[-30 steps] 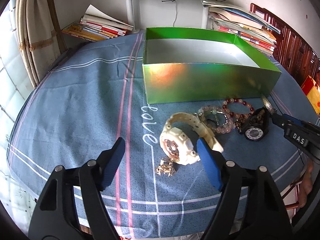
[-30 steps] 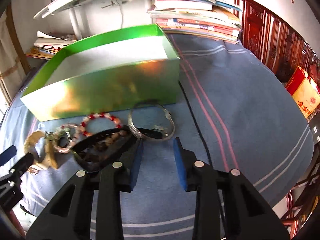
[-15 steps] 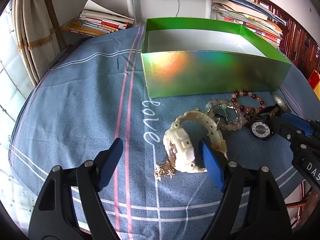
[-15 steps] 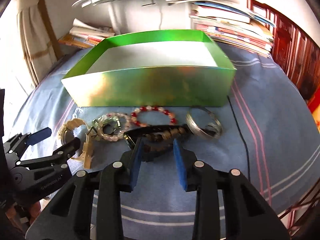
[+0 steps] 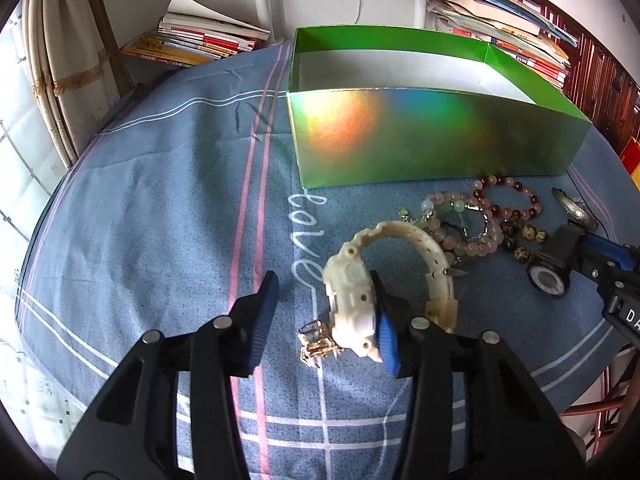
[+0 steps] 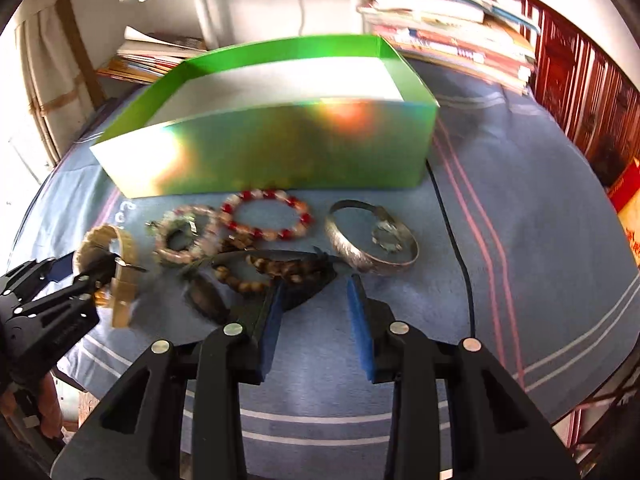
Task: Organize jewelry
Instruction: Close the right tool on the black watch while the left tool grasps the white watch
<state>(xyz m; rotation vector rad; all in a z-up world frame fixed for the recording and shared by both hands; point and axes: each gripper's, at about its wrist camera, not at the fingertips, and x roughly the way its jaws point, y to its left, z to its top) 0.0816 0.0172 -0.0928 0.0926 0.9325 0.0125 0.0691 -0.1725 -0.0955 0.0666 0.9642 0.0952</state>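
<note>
A cream watch (image 5: 356, 300) lies on the blue cloth between the pads of my open left gripper (image 5: 326, 320), its case against the right pad; it also shows in the right wrist view (image 6: 116, 268). A small gold ornament (image 5: 318, 346) lies beside it. Pink bead bracelets (image 5: 460, 224), a red-and-white bead bracelet (image 6: 266, 214), brown beads (image 6: 256, 276), a black watch (image 5: 548, 276) and a silver bangle (image 6: 372, 244) lie before the empty green box (image 5: 420, 144). My right gripper (image 6: 316, 316) is open and empty, just short of the brown beads and black strap.
Stacks of books (image 5: 200, 40) stand behind the box on the left and more books (image 6: 448, 36) on the right. A black cable (image 6: 456, 240) runs across the cloth right of the bangle. Wooden furniture (image 6: 580, 92) stands far right.
My left gripper has moved forward and right around the cream watch and narrowed. My right gripper has swung left, then backed off a little; its jaws have opened somewhat wider.
</note>
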